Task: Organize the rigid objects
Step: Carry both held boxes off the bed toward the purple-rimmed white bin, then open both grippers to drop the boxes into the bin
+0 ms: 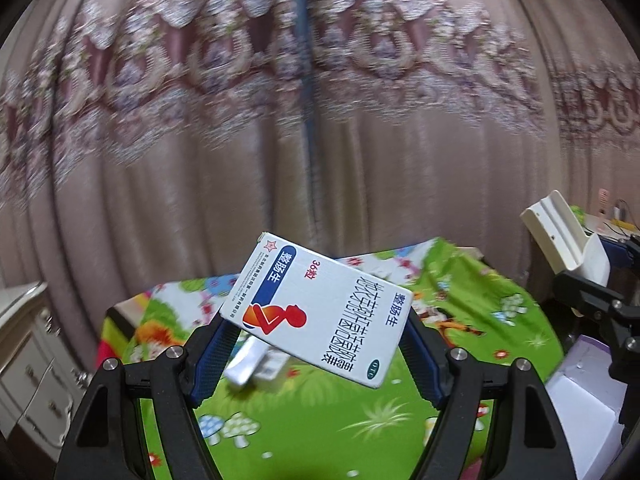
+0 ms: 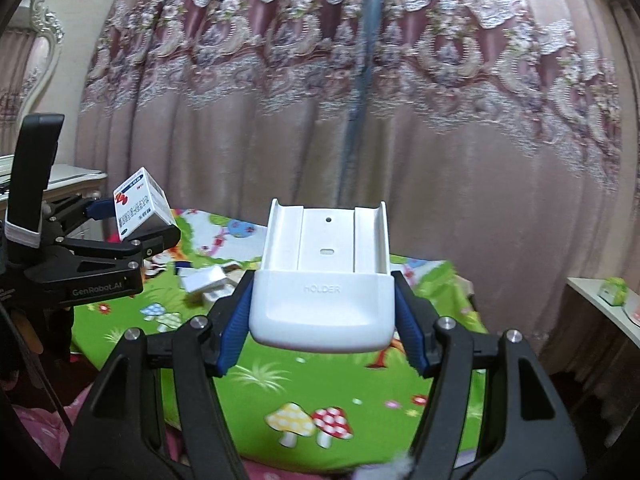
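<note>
My left gripper [image 1: 316, 332] is shut on a white medicine box [image 1: 316, 314] with blue and red print, held tilted above the green mushroom-print cloth [image 1: 340, 400]. It also shows in the right wrist view [image 2: 138, 206], at the left, raised above the table. My right gripper [image 2: 322, 320] is shut on a white plastic holder [image 2: 324, 280], held upright above the cloth [image 2: 304, 380]. The holder also shows at the right edge of the left wrist view [image 1: 564, 236].
Several white boxes [image 2: 208, 282] lie on the cloth at the far side; they also show under the held box [image 1: 256, 364]. A pink patterned curtain [image 1: 240, 140] hangs behind. A white cabinet [image 1: 28, 360] stands left, a white open box [image 1: 584, 396] right, a side table [image 2: 604, 308] far right.
</note>
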